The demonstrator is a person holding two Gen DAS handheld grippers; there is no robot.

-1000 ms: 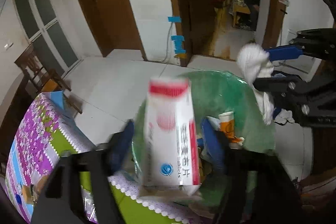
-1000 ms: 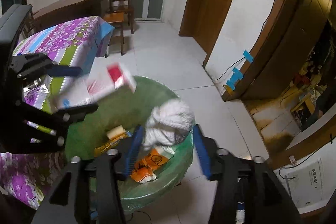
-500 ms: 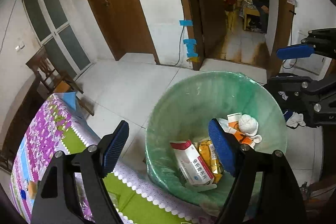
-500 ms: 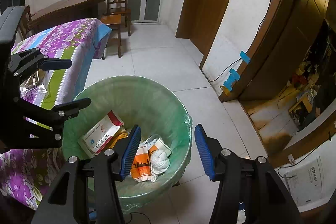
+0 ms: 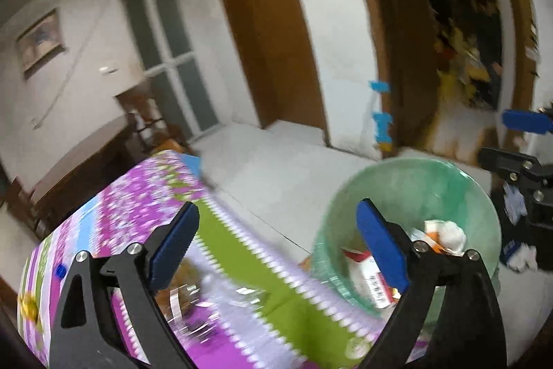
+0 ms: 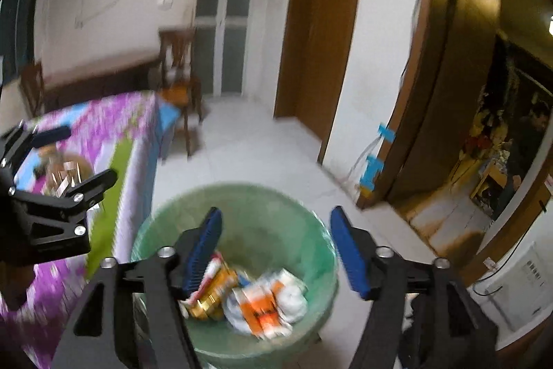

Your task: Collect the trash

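Both tools empty, blue pads apart, just widened. Left tool nearer wrappers at bench edge; right tool over bin.

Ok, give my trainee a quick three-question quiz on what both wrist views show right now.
1. True or false: the left gripper holds the red-and-white box.
2. Where does the white wad lie: A) on the tablecloth, B) in the green bin, C) on the floor?
3. What stands between the right gripper pads?

Key: 1 false, its jaws have just been opening and are empty; the box lies in the green bin. 2 B. 3 nothing; its jaws have just opened too, above the bin.
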